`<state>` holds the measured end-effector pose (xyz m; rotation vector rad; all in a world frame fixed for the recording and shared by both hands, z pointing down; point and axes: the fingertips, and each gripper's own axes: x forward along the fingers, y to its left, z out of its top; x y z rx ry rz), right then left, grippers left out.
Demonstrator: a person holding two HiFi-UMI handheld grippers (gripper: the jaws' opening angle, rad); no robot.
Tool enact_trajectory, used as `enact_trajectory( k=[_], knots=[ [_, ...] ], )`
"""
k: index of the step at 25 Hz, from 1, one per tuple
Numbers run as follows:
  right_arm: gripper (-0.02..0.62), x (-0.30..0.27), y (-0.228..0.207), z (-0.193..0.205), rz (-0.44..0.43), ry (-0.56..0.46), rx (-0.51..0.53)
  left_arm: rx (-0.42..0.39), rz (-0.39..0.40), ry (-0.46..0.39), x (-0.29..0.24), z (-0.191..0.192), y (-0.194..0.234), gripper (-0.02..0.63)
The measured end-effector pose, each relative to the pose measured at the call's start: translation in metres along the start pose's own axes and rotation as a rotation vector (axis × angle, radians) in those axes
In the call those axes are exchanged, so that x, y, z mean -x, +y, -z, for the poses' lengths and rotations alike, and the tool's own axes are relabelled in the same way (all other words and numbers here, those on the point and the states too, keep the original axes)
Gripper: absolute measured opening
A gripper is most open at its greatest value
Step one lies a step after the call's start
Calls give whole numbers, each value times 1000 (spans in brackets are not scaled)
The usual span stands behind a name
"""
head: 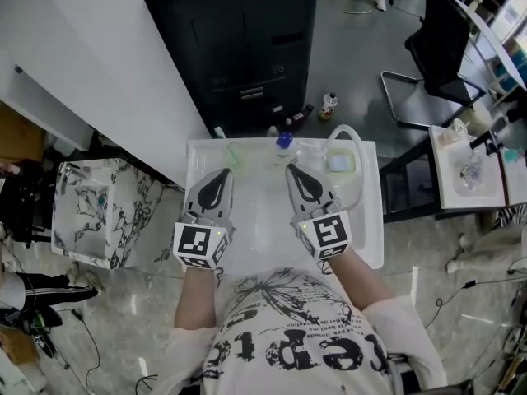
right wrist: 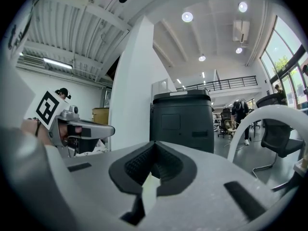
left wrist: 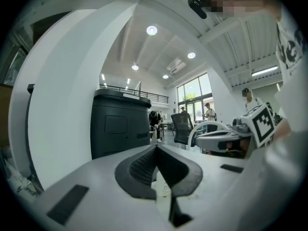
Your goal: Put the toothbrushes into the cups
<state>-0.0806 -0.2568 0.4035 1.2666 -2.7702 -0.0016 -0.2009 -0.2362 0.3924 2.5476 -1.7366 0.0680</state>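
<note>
Start of pickup: left gripper (head: 221, 175) and right gripper (head: 295, 173) hover shut and empty over the white table (head: 272, 229). Next, I judge, open 1 and reach far for the likely toothbrush (head: 231, 153).

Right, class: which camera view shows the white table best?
The head view. It looks down on the table and shows most of its top. The left gripper view and right gripper view look level, over it into the room; only a pale sliver low in each might be the table.
</note>
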Motion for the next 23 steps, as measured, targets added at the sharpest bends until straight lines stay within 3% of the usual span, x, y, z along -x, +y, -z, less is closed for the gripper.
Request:
enact_trajectory(
  k=[23],
  knots=[
    [-9, 5, -5, 4, 27, 23, 17, 24, -11, 11, -3, 2, -6, 12]
  ],
)
